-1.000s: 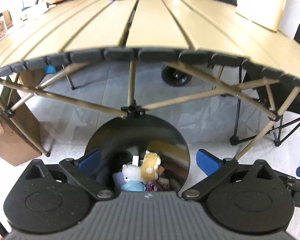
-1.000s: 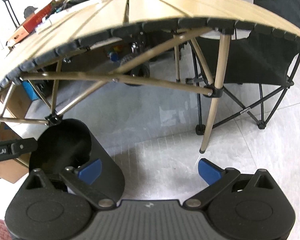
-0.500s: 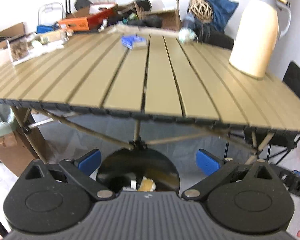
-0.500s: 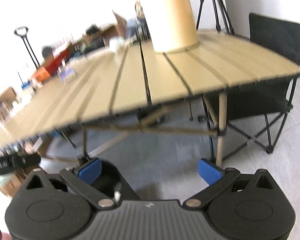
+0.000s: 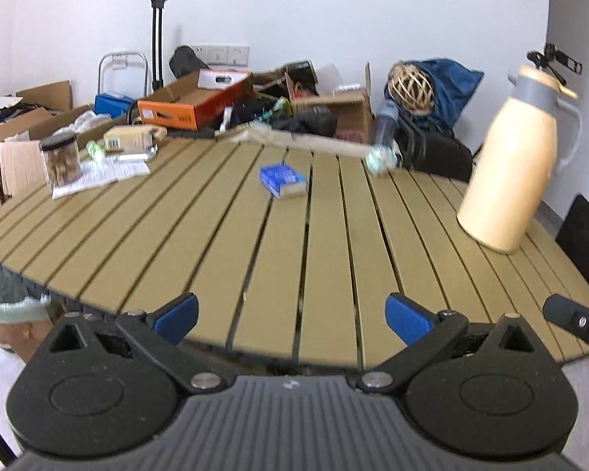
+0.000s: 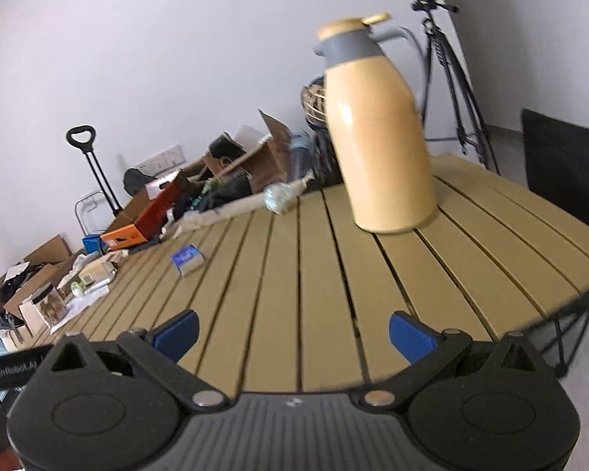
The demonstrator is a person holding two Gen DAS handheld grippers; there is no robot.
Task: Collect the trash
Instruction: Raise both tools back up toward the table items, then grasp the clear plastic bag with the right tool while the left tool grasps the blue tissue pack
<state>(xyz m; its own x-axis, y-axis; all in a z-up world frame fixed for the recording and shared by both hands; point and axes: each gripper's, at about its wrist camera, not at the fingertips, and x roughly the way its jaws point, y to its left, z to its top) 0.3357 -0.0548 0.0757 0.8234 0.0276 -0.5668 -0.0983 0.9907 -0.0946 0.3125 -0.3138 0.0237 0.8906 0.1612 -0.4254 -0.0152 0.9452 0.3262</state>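
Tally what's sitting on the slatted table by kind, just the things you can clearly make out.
Cream jug: 1
Small blue box: 1
Clear jar with black lid: 1
Crumpled clear wrapper: 1
Papers: 1 pile
Total: 5

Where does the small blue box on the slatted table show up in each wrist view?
Left wrist: blue box lies centre, upper half, mid-table.
Right wrist: blue box lies left of centre, further away.
Shared landmark: cream jug, standing to the box's right in both.
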